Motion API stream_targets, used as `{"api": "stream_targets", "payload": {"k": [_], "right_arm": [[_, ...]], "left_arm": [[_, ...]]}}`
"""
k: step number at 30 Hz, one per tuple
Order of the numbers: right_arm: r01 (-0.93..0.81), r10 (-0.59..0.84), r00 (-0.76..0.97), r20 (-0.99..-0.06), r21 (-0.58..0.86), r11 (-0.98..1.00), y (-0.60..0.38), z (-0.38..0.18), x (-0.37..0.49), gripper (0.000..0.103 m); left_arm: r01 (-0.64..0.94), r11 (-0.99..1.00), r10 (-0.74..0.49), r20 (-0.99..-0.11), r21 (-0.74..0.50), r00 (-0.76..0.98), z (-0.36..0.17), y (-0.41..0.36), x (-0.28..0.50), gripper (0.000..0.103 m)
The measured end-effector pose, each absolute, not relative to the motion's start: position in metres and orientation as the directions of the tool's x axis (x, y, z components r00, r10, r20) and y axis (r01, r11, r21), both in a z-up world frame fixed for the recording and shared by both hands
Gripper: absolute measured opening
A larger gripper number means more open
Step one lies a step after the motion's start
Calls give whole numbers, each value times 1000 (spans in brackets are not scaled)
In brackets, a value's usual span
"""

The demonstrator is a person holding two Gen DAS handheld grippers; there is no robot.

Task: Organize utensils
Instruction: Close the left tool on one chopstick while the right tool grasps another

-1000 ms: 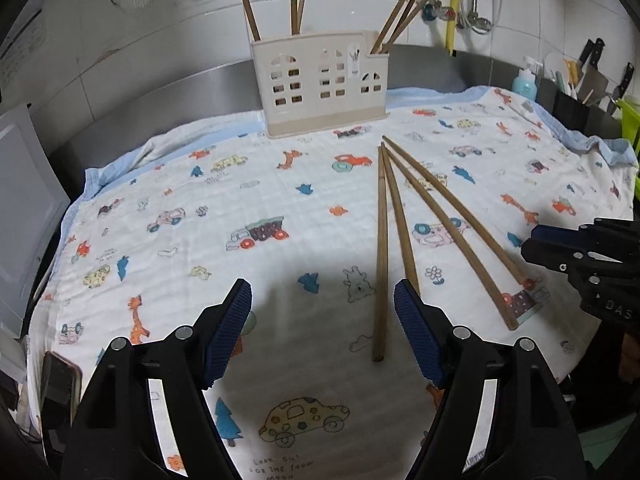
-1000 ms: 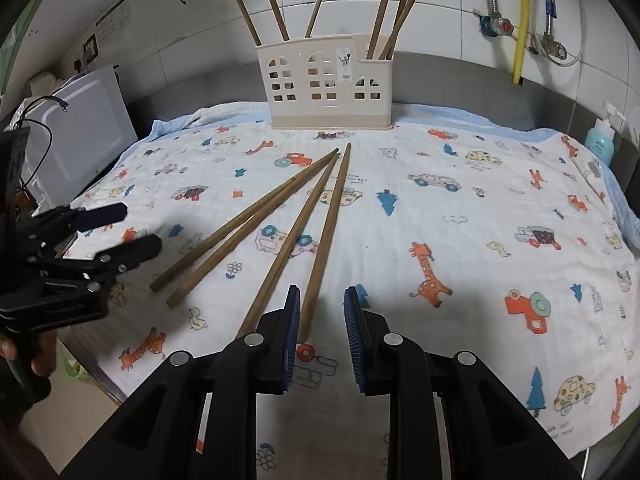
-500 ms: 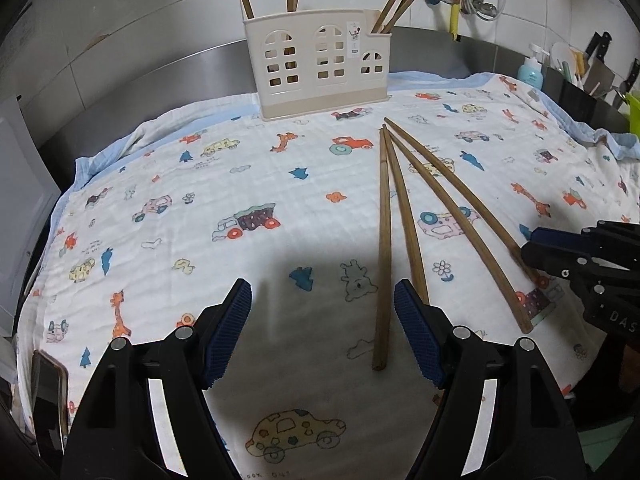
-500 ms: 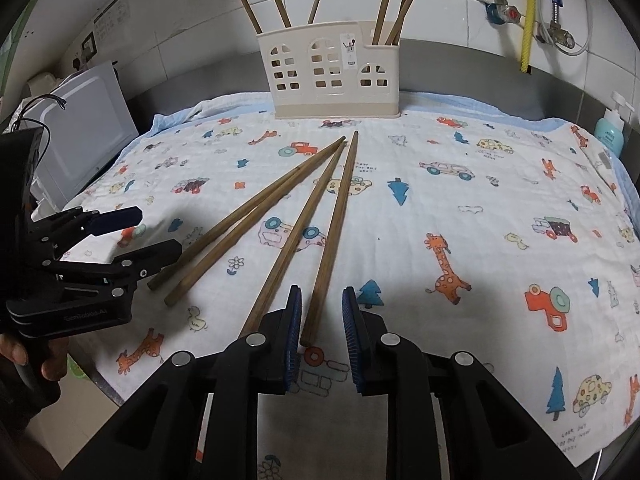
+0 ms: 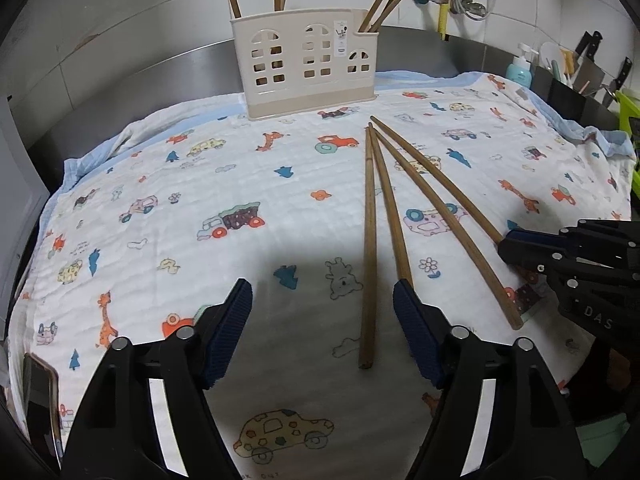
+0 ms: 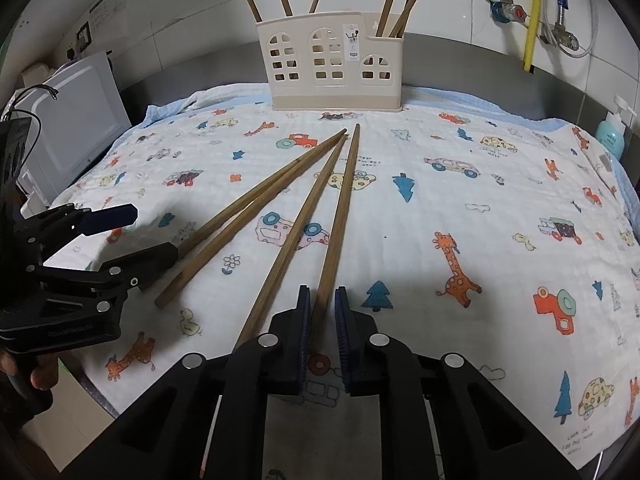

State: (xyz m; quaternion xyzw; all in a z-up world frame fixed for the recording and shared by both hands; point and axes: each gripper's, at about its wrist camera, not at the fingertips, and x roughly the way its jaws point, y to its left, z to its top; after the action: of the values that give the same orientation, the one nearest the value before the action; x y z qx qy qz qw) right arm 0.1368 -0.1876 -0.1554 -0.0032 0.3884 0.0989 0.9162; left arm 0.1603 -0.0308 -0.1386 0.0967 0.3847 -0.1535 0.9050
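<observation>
Lying fanned on a printed cloth (image 6: 460,216) that covers the surface, four wooden chopsticks (image 6: 256,204) converge at their far tips just short of a beige utensil holder (image 6: 332,66). The holder stands upright at the back edge of the cloth, against a tiled wall, and already carries further chopsticks leaning in its left and right compartments.

Right wrist view: the right gripper (image 6: 320,308) points down toward the cloth, and its blue-padded fingers (image 6: 303,320) are closed on the near end of the rightmost chopstick (image 6: 344,200). That chopstick runs straight away from the gripper toward the holder. The neighbouring chopstick (image 6: 304,220) passes just left of the fingers, ungripped.

Left wrist view: the left gripper (image 5: 322,312) hovers over the near part of the cloth, its jaws closing but wide apart. The near end of the leftmost chopstick (image 5: 369,248) lies between its fingers (image 5: 232,328), touching neither pad. A second chopstick (image 5: 390,208) disappears behind the right-hand finger.

Each gripper also appears in the other's view: the right gripper at the right edge, over the outermost chopstick's near end; the left gripper at the left edge, with part of a hand (image 6: 38,372) on its handle. A white appliance (image 6: 76,128) stands left of the cloth; a soap bottle (image 6: 610,132) stands to the right.
</observation>
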Motion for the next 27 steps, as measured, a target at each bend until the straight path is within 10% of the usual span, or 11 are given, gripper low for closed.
{"api": "stream_targets", "payload": {"k": [11, 27], "right_arm": [[-173, 172, 684, -709, 72, 982, -190, -157, 135, 8], [-144, 187, 703, -686, 121, 982, -196, -156, 133, 7]], "left_arm": [[397, 917, -242, -738, 38, 631, -143, -38, 160, 32], [407, 913, -256, -743, 23, 618, -148, -47, 165, 17]]}}
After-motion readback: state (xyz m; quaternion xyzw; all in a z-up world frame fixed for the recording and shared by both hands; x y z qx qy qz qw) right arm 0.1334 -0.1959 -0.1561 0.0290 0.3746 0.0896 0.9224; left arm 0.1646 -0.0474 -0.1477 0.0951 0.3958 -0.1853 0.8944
